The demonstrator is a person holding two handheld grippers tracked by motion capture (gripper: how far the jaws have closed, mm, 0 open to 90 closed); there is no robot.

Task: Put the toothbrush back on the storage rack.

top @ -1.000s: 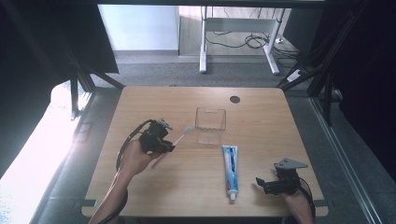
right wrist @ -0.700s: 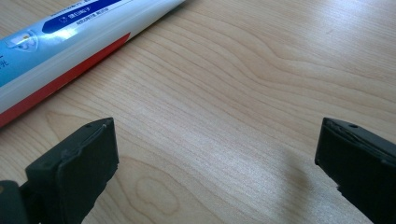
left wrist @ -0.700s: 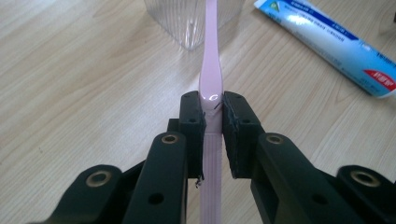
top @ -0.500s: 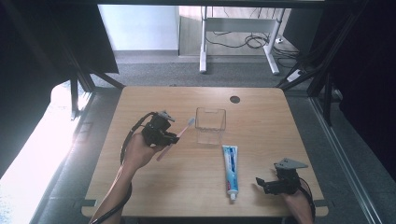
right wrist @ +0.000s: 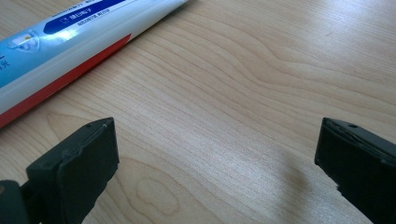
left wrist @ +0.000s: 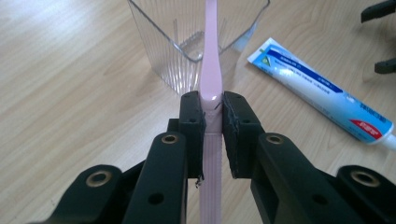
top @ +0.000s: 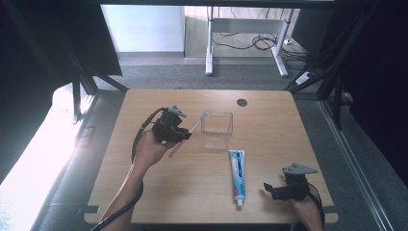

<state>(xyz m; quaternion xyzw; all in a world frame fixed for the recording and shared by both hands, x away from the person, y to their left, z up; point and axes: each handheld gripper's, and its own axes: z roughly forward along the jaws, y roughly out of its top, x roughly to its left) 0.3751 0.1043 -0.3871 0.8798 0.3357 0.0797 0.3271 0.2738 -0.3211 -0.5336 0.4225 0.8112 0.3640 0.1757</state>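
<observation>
We have the pink toothbrush (left wrist: 208, 88) clamped in the left hand-held gripper (left wrist: 212, 122), the pads pressing on the flat of its handle just below the neck. That grip leaves the long head end free, so it can go into the clear cup (top: 217, 130) first. In the high view the brush is raised off the tabletop (top: 183, 192) and tilted, its bristle end at the cup's left rim, the left hand-held gripper just left of the cup. We judge the step in hand to be dropping the brush into the cup; the head must clear the rim and the handle must tip more upright before we let go.

The toothpaste tube (top: 237, 175) lies flat on the side of the cup nearest us, cap end away from the cup. Our right hand-held gripper (top: 275, 190) rests beyond the tube from the cup, jaws wide apart and holding nothing, well placed to take the tube afterwards.
</observation>
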